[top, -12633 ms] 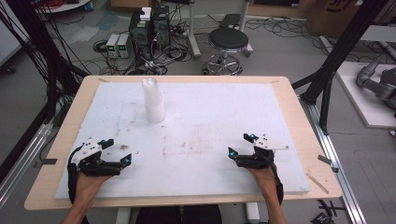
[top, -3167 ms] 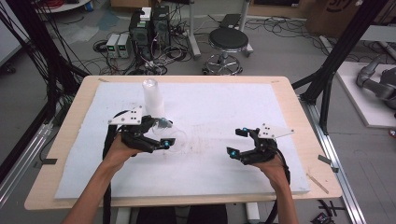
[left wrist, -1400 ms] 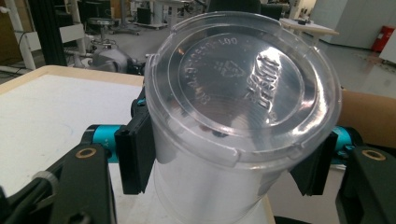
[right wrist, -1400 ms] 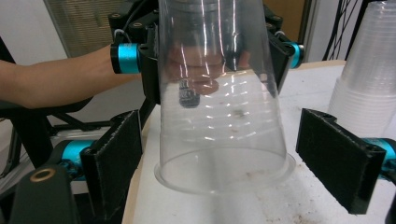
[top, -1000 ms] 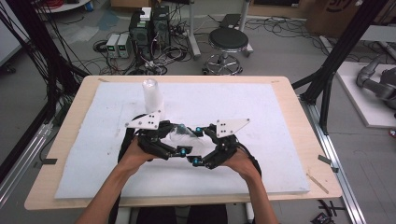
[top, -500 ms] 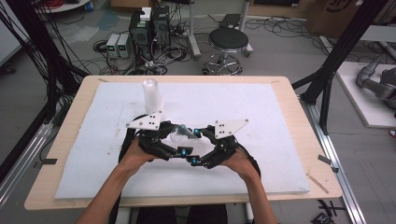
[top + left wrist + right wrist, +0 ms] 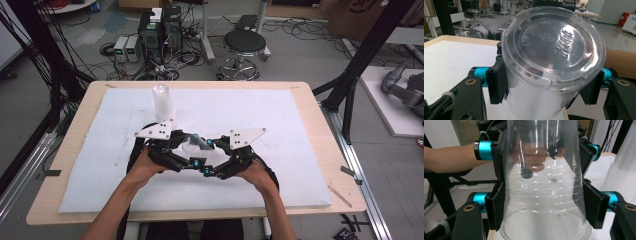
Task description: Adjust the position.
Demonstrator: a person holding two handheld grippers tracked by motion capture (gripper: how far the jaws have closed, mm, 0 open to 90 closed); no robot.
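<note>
Above the white desk [image 7: 300,150] from high, left claw [image 7: 192,150] and right claw [image 7: 212,156] met on a clear cup [image 7: 192,144], cup stack [image 7: 163,102] behind, left gripper view, jaws clamped the cup's [image 7: 549,65] base end, right gripper view, jaws gripped its [image 7: 544,195] rim end.

My two grippers meet at mid-bench, leaving no gap between them. A stack of clear plastic cups [image 7: 163,102] stands just behind my left gripper [image 7: 192,150]. The white mat [image 7: 280,125] lies open to the right and far side.
</note>
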